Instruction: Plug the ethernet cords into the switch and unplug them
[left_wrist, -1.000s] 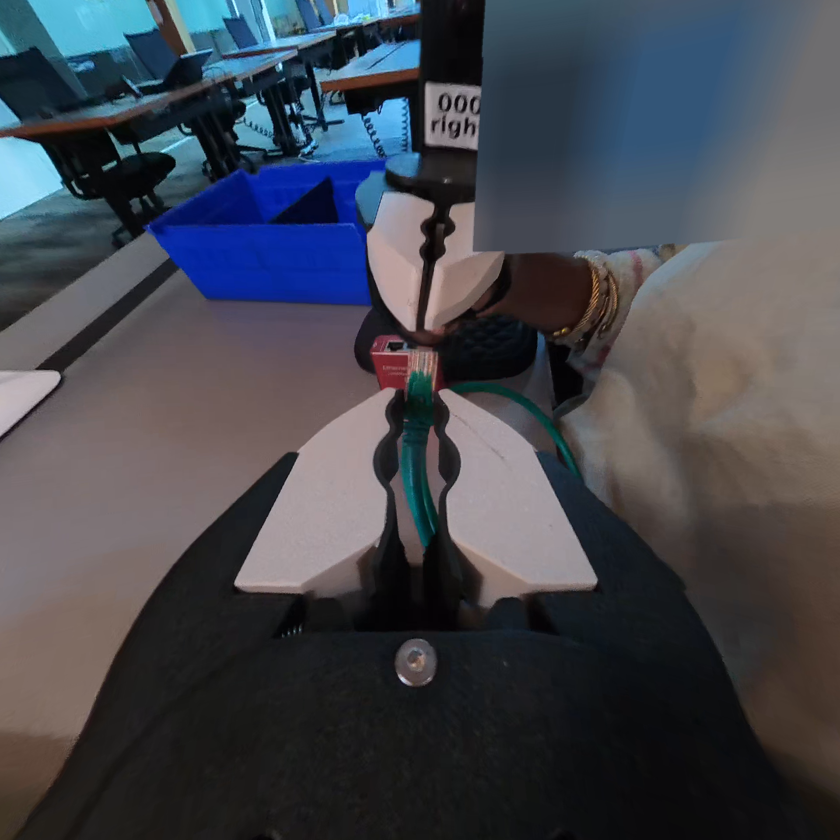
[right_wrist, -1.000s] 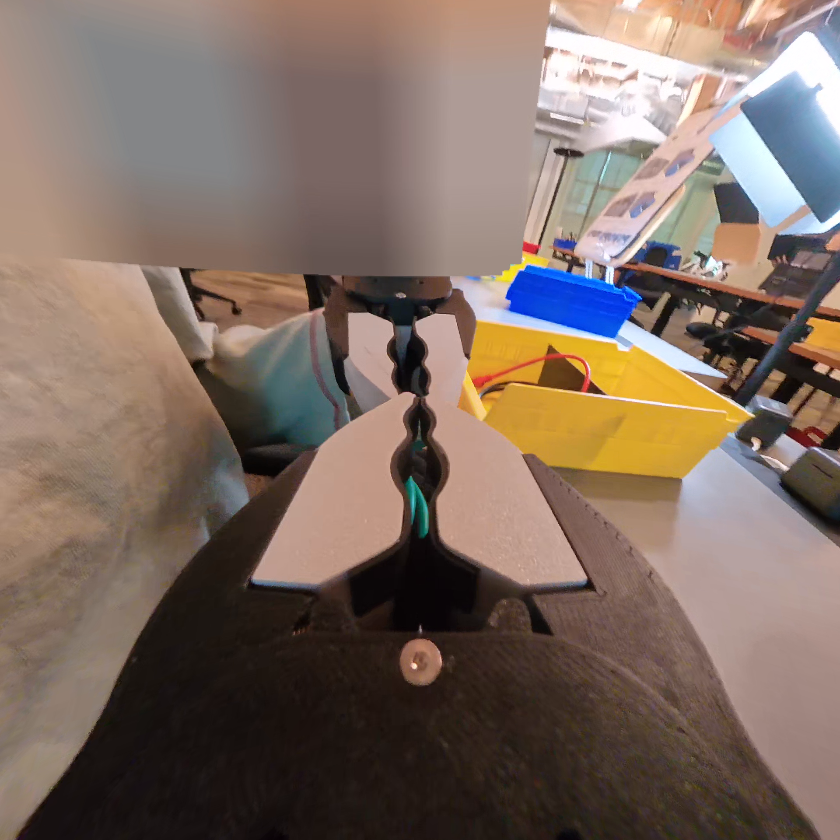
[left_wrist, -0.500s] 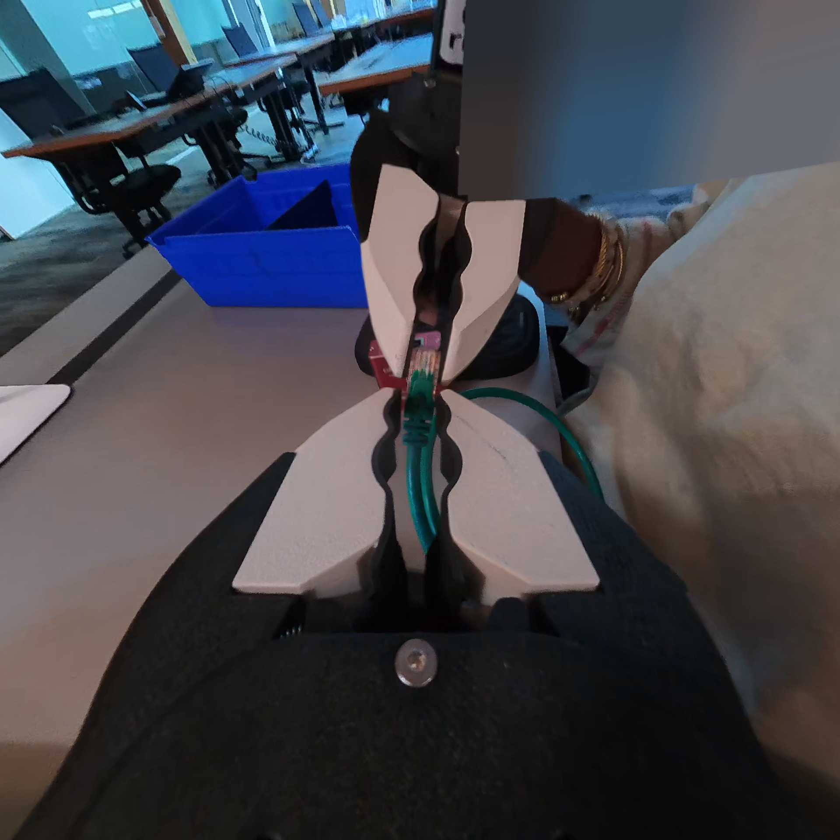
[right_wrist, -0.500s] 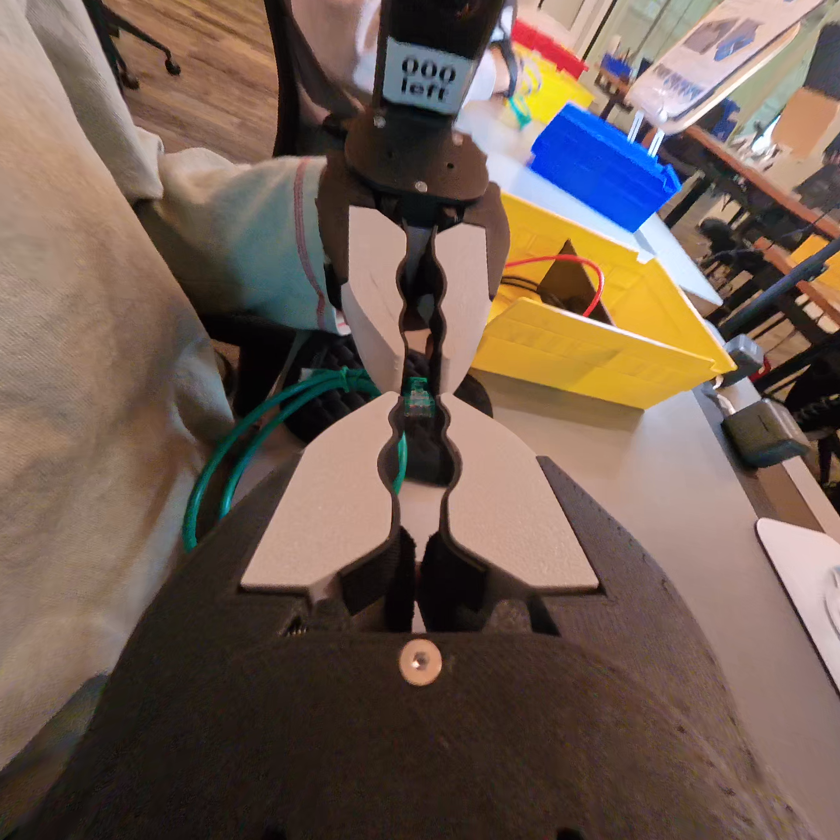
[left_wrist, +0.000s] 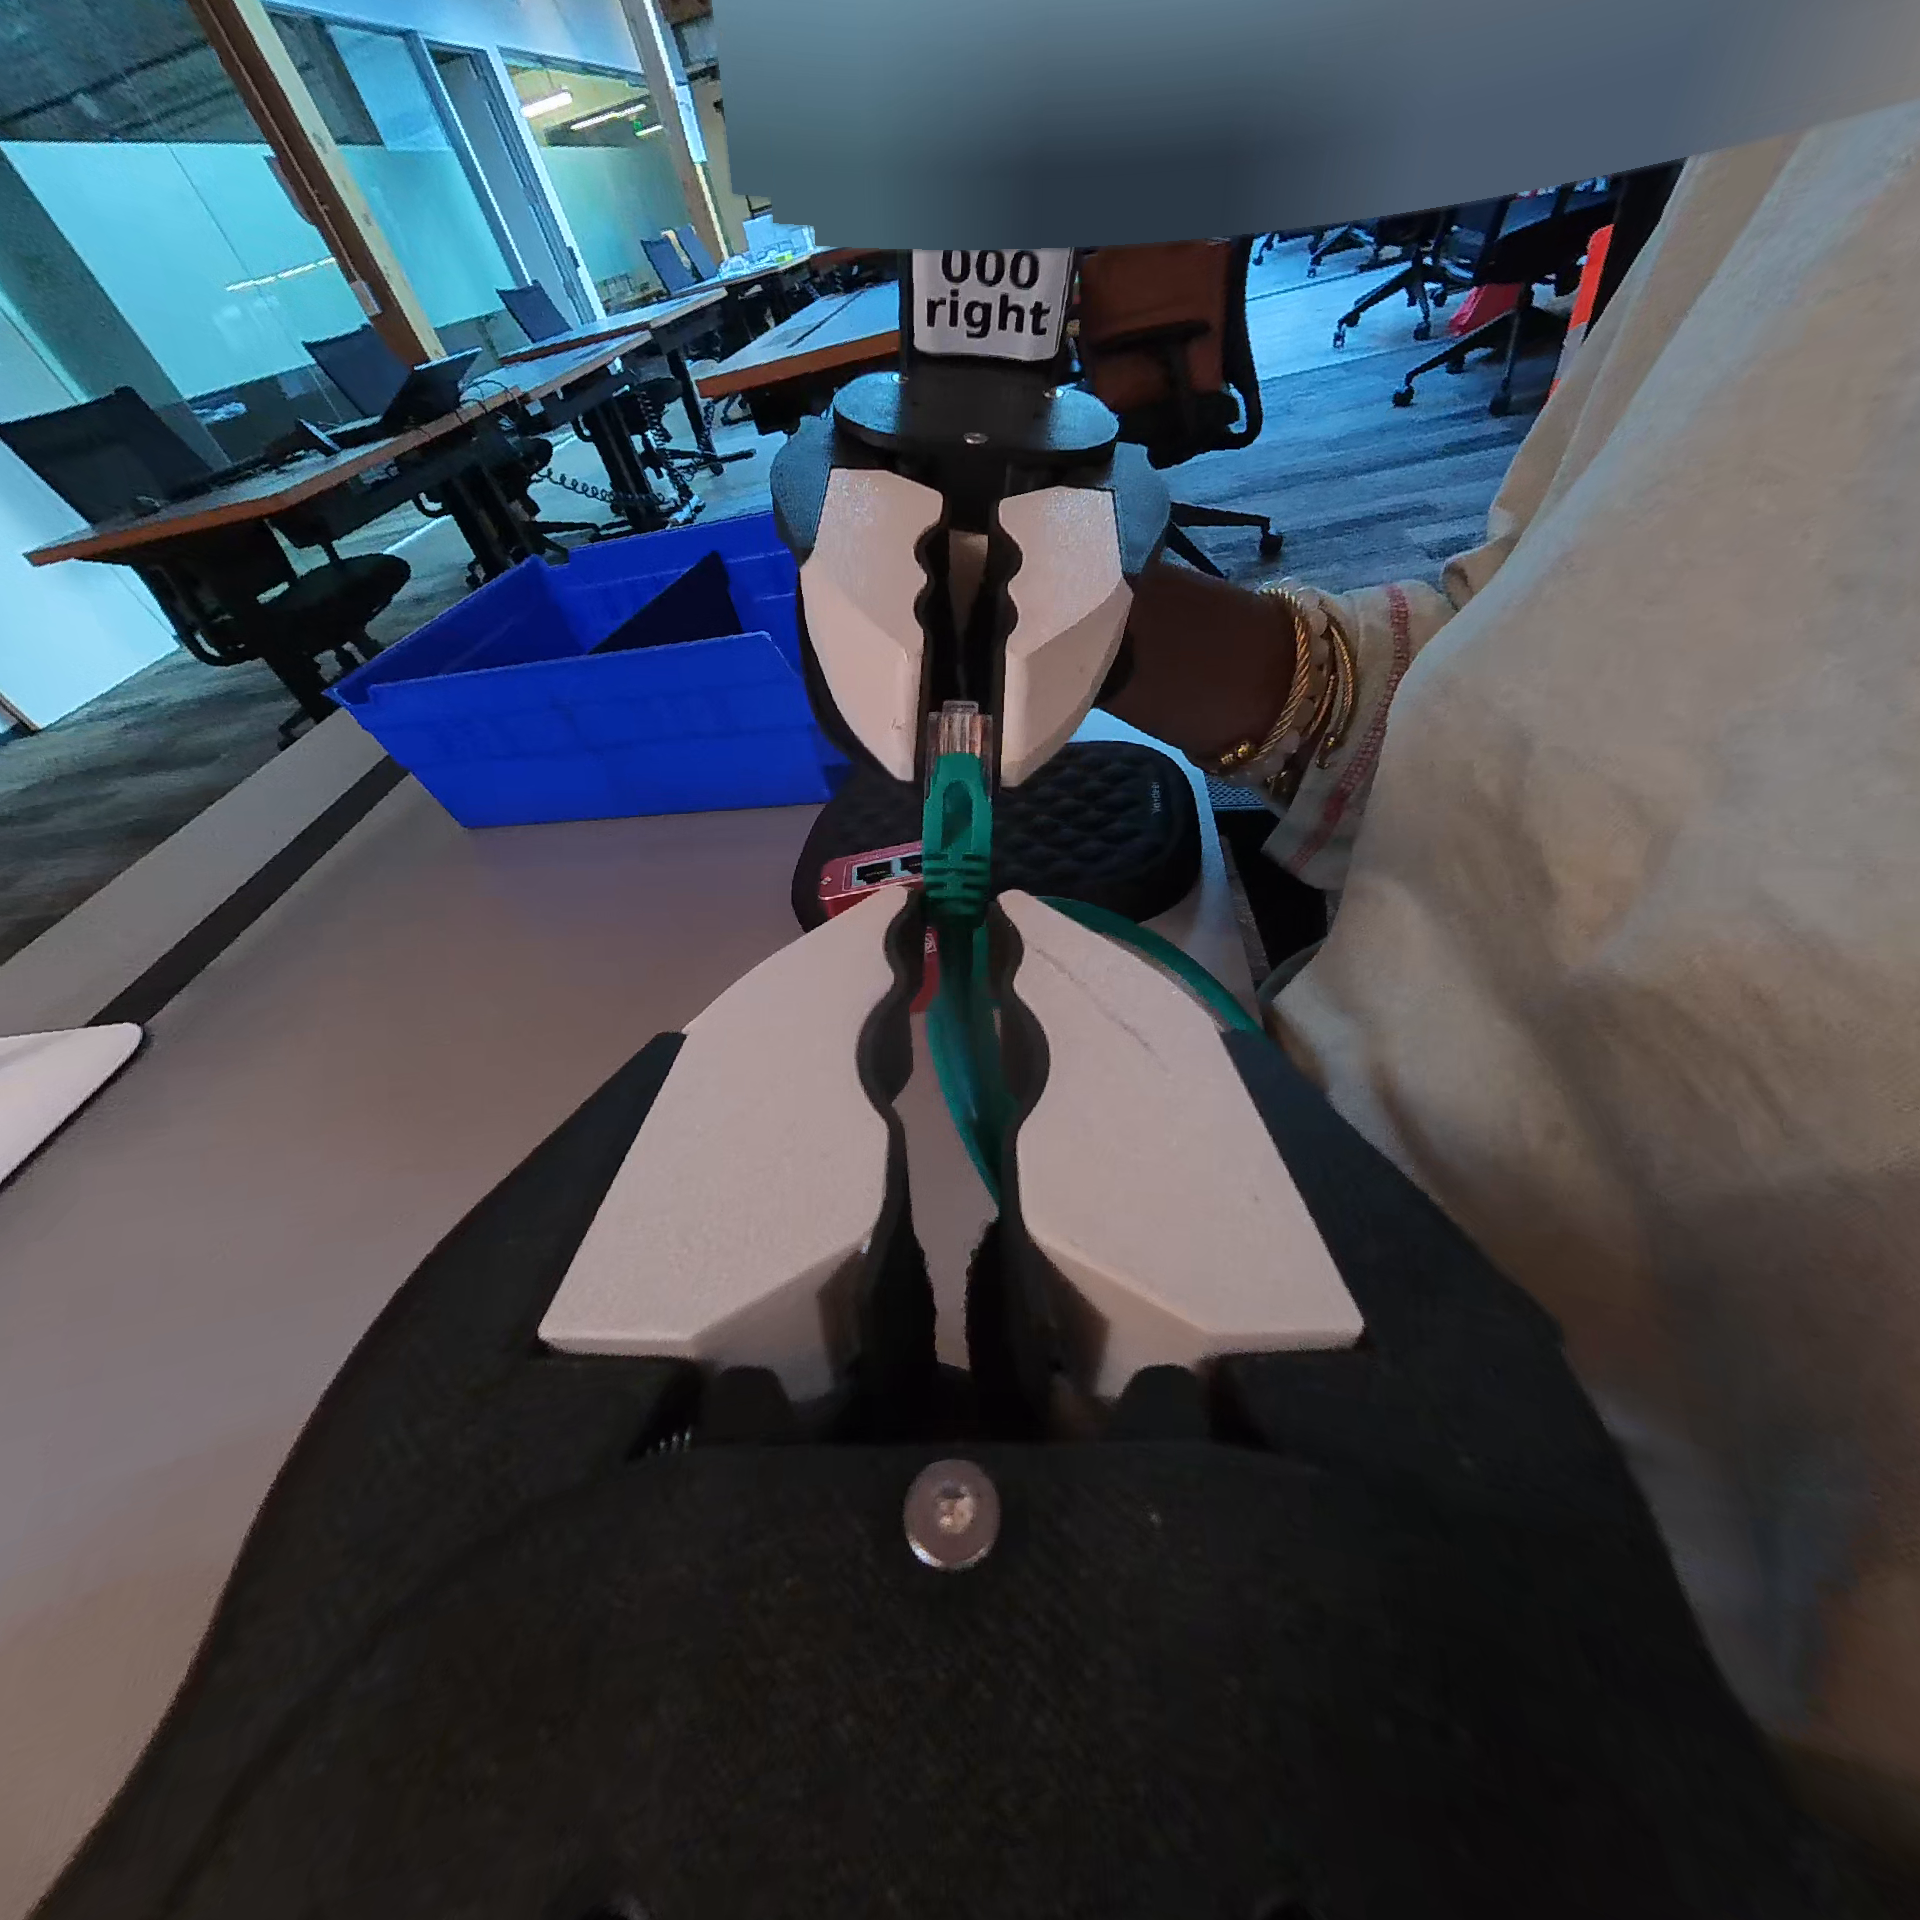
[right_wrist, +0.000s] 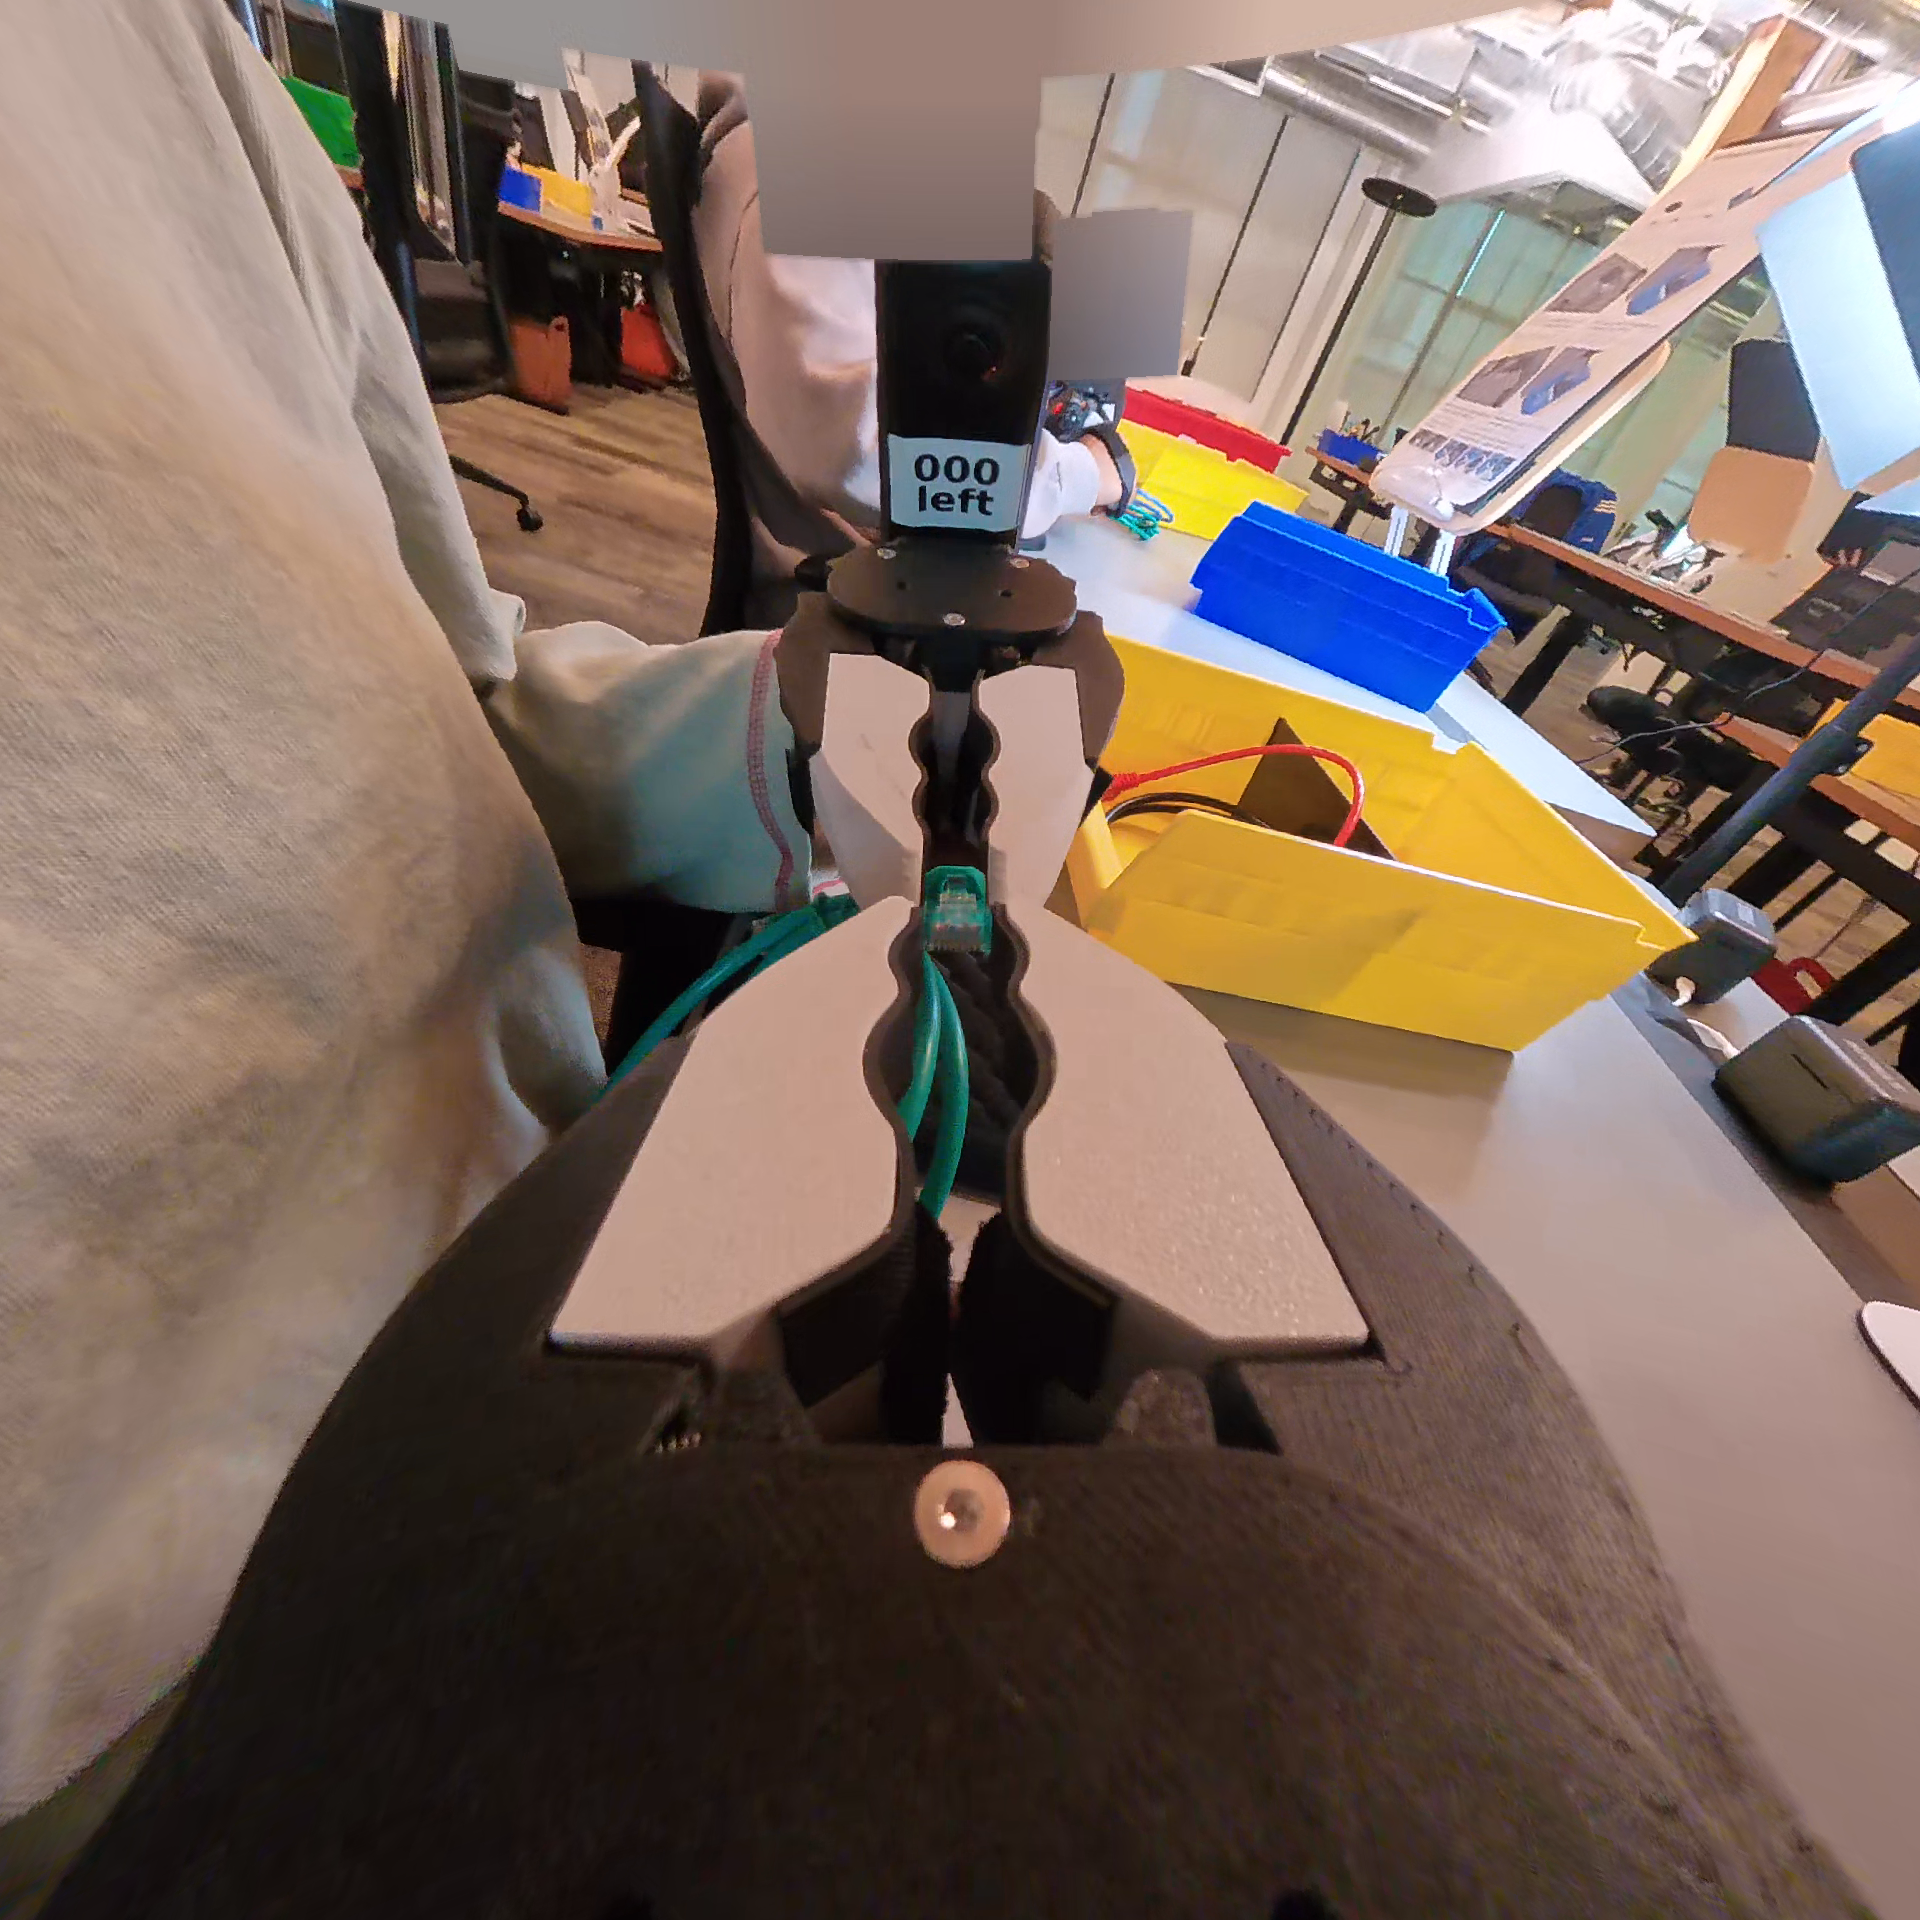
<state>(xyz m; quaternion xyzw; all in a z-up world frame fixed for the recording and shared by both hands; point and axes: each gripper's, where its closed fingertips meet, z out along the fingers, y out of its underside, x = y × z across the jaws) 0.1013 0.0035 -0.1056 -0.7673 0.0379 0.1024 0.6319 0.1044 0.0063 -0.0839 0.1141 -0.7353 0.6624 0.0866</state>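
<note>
My left gripper (left_wrist: 951, 914) is shut on a green ethernet cord (left_wrist: 956, 821) just behind its boot, and the clear plug points away from it. My right gripper (left_wrist: 961, 764) faces it tip to tip. In the right wrist view my right gripper (right_wrist: 954, 920) is closed around the clear plug (right_wrist: 956, 914), with my left gripper (right_wrist: 956, 868) right behind it. The red switch (left_wrist: 868, 871) lies below on a black padded mat (left_wrist: 1091, 821) with its ports empty. The rest of the cord loops down toward the person (right_wrist: 727, 977).
A blue bin (left_wrist: 582, 717) stands behind the mat on the grey table. A yellow bin (right_wrist: 1351, 935) holding a red cable sits to my right gripper's right, with a dark box (right_wrist: 1818, 1101) beyond it. The person's pale sleeve and body (left_wrist: 1610, 935) are close beside the grippers.
The plug came out of the red switch. The right gripper let go of the switch, which now lies on the mat. Both grippers rose, and the right one closed on the plug.
</note>
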